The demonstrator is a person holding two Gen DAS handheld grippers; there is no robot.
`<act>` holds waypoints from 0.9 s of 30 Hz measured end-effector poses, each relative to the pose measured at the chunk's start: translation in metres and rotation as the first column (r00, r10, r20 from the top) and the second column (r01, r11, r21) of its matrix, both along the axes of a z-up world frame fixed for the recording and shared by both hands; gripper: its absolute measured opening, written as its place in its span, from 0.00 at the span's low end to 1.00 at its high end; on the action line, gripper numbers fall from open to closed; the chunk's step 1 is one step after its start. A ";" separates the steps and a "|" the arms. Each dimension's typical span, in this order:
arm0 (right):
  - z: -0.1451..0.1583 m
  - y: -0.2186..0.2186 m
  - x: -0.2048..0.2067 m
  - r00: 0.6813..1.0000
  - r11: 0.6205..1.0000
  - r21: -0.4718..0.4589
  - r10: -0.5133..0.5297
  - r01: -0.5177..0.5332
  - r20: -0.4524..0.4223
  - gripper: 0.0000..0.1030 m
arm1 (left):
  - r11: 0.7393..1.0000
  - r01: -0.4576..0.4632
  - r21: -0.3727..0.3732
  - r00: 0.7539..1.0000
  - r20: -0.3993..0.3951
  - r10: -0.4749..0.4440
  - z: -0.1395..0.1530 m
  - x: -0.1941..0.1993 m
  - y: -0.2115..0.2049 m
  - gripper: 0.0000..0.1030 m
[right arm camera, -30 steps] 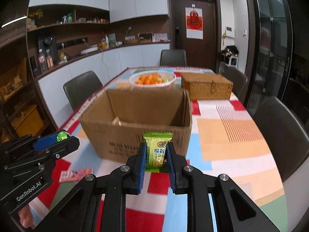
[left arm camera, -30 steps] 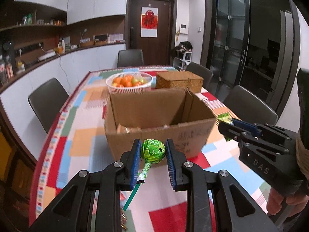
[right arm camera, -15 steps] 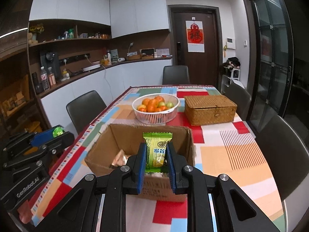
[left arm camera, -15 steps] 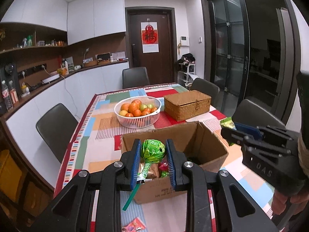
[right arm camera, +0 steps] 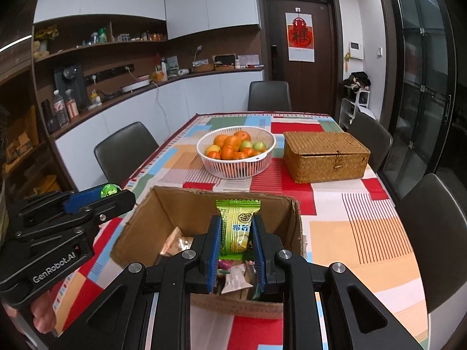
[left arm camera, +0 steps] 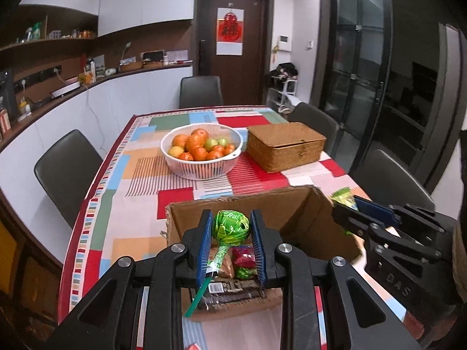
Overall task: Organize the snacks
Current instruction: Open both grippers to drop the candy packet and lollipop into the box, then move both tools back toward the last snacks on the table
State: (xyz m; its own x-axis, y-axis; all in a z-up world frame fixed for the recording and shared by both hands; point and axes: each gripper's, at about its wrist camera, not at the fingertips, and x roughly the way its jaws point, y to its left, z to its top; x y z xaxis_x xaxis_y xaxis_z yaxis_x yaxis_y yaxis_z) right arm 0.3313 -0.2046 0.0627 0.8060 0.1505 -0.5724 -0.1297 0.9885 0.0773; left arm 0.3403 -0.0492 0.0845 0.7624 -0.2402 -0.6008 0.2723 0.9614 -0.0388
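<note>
The left gripper (left arm camera: 231,229) squeezes a green lollipop (left arm camera: 231,227) – the right gripper (right arm camera: 235,232) pinches a green snack packet (right arm camera: 237,224) – both above the cardboard box (right arm camera: 186,207).

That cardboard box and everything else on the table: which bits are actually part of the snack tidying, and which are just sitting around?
Part of the job:
- cardboard box, holding snacks
- green lollipop in the left gripper
- green snack packet in the right gripper

Just lying about:
- fruit basket
- wicker box
</note>
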 end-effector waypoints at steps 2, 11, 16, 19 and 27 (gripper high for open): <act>-0.002 0.002 0.005 1.000 1.000 -0.014 -0.005 0.005 0.000 0.24 | 1.000 -0.025 0.017 1.000 -0.003 0.025 -0.003 0.004 0.000 0.44; -0.006 0.010 -0.013 0.999 0.999 -0.040 -0.012 0.013 0.030 0.43 | 0.996 -0.047 0.077 0.998 0.033 0.044 -0.008 -0.033 0.017 0.46; -0.007 0.027 -0.043 0.998 0.997 -0.065 0.034 -0.030 0.057 0.43 | 0.996 -0.054 0.070 0.998 0.041 0.052 -0.008 -0.065 0.037 0.46; -0.010 0.040 -0.060 0.996 0.995 -0.074 0.064 -0.060 0.057 0.43 | 0.994 -0.057 0.090 0.998 0.046 0.053 -0.011 -0.084 0.049 0.49; -0.035 0.085 -0.095 0.987 0.985 -0.063 0.161 -0.161 0.001 0.43 | 0.988 -0.061 0.142 0.998 0.025 0.058 -0.033 -0.129 0.086 0.51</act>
